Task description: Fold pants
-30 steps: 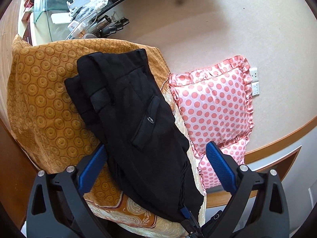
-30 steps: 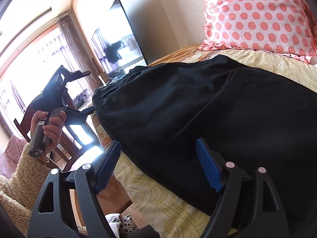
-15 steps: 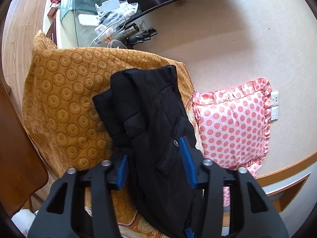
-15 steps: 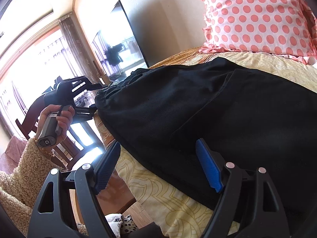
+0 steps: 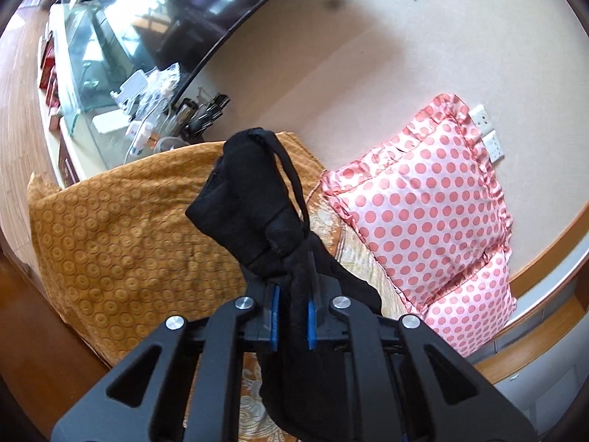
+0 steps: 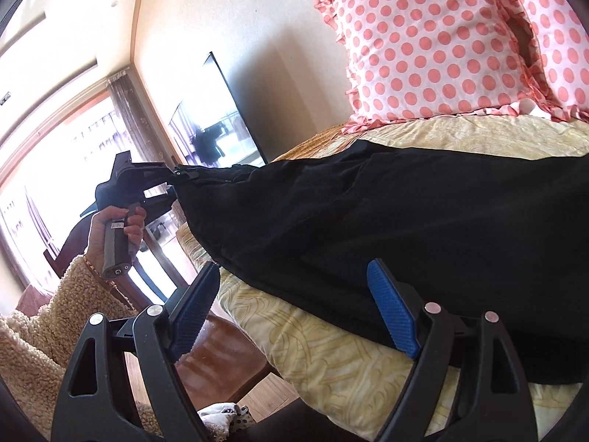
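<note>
Pink polka-dot ruffled pillow (image 5: 423, 217), orange circle-patterned blanket (image 5: 121, 246), yellow patterned bedspread (image 6: 331, 346), wall-mounted television (image 6: 224, 110), white wall sockets (image 5: 487, 132), cluttered glass shelf (image 5: 95, 73)

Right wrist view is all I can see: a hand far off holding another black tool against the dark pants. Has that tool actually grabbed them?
Observer: Yes. The left gripper has its jaws shut on a bunch of the pants, pinched between its blue pads.
Operator: What lies under that end?
Observer: An orange blanket with a ring pattern; the gripped end looks raised above it.
Operator: Anything beyond the blanket?
Observer: A glass shelf cluttered with chargers and cables, below the TV.
</note>
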Demonstrator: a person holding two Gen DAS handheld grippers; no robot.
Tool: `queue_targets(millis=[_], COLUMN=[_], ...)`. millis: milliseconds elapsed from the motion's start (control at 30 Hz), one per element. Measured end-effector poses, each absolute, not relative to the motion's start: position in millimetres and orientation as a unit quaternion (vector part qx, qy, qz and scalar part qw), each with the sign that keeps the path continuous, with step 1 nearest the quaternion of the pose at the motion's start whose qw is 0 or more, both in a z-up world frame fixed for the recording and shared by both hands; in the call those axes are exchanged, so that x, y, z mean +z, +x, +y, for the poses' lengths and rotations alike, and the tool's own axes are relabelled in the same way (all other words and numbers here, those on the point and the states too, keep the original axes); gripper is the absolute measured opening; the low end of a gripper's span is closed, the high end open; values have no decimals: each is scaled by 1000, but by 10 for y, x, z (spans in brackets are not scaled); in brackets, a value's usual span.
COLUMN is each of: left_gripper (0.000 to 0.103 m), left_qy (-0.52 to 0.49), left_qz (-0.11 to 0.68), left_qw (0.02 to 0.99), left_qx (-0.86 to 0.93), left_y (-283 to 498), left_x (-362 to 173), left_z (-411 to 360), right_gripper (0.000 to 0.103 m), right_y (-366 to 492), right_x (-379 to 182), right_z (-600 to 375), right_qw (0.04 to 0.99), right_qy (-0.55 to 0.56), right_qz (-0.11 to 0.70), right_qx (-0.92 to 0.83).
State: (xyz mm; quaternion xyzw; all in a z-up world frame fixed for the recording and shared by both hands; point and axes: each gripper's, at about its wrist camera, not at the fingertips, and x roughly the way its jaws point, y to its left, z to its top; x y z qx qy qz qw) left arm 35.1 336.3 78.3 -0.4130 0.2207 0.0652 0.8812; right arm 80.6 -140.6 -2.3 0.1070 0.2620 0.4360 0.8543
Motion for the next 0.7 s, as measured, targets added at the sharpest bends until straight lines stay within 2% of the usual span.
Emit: queue_targets(millis=[167, 433, 600, 700], left_gripper=[9, 9, 9, 9], left_qy=[-327, -235, -198, -182], left_qz=[229, 238, 270, 328], left_qw=[917, 934, 912, 881], left_qx=[21, -123, -237, -287], left_y=[590, 1022, 1161, 1236], left_x=[1207, 1638, 1454, 1064], left_z=[2762, 1302, 249, -392], right_gripper=[84, 84, 85, 84], right_y=[776, 634, 512, 463], right_x=[-92, -130, -197, -259], right_z=[-1797, -2470, -2859, -3056], right_qw=[864, 882, 891, 894], right_qy=[144, 195, 227, 240], right_qz=[253, 226, 216, 211], right_qx=[411, 364, 330, 315])
